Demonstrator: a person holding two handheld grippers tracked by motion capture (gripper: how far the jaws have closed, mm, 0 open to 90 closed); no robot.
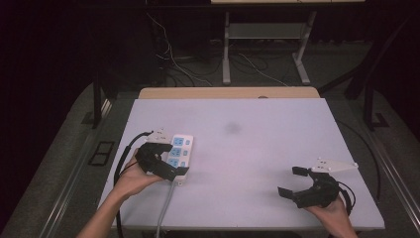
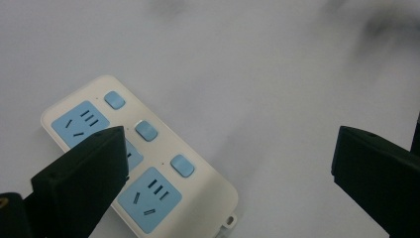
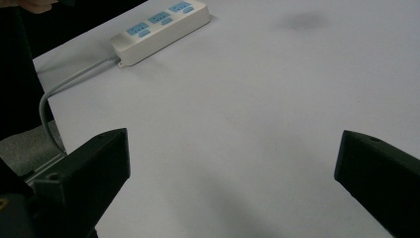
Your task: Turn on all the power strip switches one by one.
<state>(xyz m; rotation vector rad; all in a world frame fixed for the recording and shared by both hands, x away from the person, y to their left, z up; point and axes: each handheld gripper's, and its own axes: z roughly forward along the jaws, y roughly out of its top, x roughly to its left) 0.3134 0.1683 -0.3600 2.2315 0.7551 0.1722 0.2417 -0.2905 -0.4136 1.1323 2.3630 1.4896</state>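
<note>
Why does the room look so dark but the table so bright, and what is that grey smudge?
High view: light falls on the table, the room behind stays dim; the smudge looks like a faint mark. Left gripper view: the power strip is sharp, its top edge blurs.

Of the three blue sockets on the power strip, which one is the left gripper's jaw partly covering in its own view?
The middle socket of the power strip: the left gripper has one jaw across it, while the sockets either side show their slots in full.

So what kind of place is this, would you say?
Probably a lab or workshop recording station: a plain white tabletop, loose cables on the floor beyond it, metal table legs, dark surroundings.
</note>
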